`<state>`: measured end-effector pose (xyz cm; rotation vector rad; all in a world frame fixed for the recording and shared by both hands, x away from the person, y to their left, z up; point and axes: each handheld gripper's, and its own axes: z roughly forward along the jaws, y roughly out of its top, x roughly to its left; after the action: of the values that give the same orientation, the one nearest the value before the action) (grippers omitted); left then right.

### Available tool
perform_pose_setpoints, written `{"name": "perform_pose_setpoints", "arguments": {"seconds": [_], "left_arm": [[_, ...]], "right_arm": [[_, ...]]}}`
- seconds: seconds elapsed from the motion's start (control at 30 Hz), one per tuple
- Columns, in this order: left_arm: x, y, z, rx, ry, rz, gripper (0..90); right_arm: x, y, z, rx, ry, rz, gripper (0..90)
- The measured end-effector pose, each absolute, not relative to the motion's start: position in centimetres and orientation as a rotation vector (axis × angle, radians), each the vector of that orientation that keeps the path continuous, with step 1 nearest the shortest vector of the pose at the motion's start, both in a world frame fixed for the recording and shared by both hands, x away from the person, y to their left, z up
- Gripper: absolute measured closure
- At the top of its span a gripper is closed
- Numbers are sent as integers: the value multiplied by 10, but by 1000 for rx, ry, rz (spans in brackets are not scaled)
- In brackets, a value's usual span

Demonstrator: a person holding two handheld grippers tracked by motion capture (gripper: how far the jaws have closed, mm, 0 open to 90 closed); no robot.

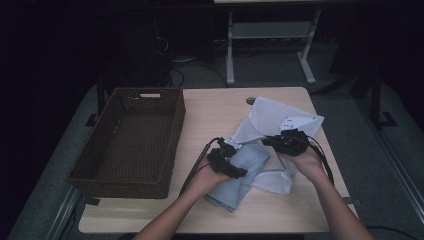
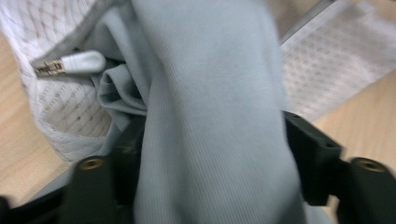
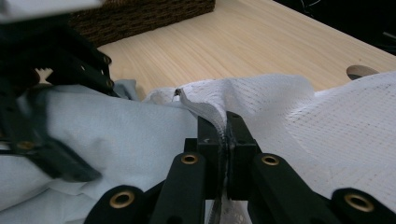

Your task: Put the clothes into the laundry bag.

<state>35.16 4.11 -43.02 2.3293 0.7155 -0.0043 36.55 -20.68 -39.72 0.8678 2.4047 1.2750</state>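
My right gripper (image 3: 223, 126) has its fingers pinched tight on the zipper edge of the white mesh laundry bag (image 1: 280, 122), which lies rumpled on the right half of the bench (image 1: 220, 112); from the right gripper view I can see the hem of the bag's mouth squeezed between the two pads. My left gripper (image 2: 205, 154) stands with its fingers spread apart, and the pale blue garment (image 2: 210, 93) runs between them without being squeezed, so I judge it as lying loose in the gap rather than held. In the high view that garment sits just in front of the bag, partly at its mouth, under my left gripper (image 1: 227, 162). The zipper pull (image 2: 84, 62) rests right beside the bunched cloth. Both things are soft, light and floppy: the knit will sag, fold and slide off smooth fingers unless I take a thick gather of it, and the mesh will collapse shut if I let the hem go. The hem near the zipper is the firmest place to hold the bag; the garment is best taken at a bunched fold. The wicker basket (image 1: 132, 135) stands well apart on the left.
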Motion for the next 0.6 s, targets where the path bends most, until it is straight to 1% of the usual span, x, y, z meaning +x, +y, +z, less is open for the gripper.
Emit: {"name": "perform_pose_setpoints", "arguments": {"seconds": [0.03,0.07,0.1,0.17,0.3,0.37,0.53,0.57,0.6], "left_arm": [[352,41,-430,2329,715,-4,251],[348,46,-424,2316,706,4,251],[346,50,-420,2315,703,16,205],[342,59,-415,2311,705,30,178],[335,77,-412,2328,712,38,153],[335,85,-414,2340,722,43,149],[344,87,-436,2399,746,-36,148],[345,86,-440,2416,726,-53,169],[345,85,-444,2433,707,-69,221]], "right_arm": [[365,-207,-397,868,2405,1275,861],[365,-208,-397,867,2404,1276,860],[365,-209,-398,871,2407,1271,860],[365,-211,-398,872,2405,1271,860],[365,-211,-398,872,2407,1267,860],[364,-211,-398,872,2410,1261,860],[362,-212,-400,867,2415,1256,860],[362,-212,-400,868,2415,1255,860],[362,-212,-401,869,2417,1253,860]]}}
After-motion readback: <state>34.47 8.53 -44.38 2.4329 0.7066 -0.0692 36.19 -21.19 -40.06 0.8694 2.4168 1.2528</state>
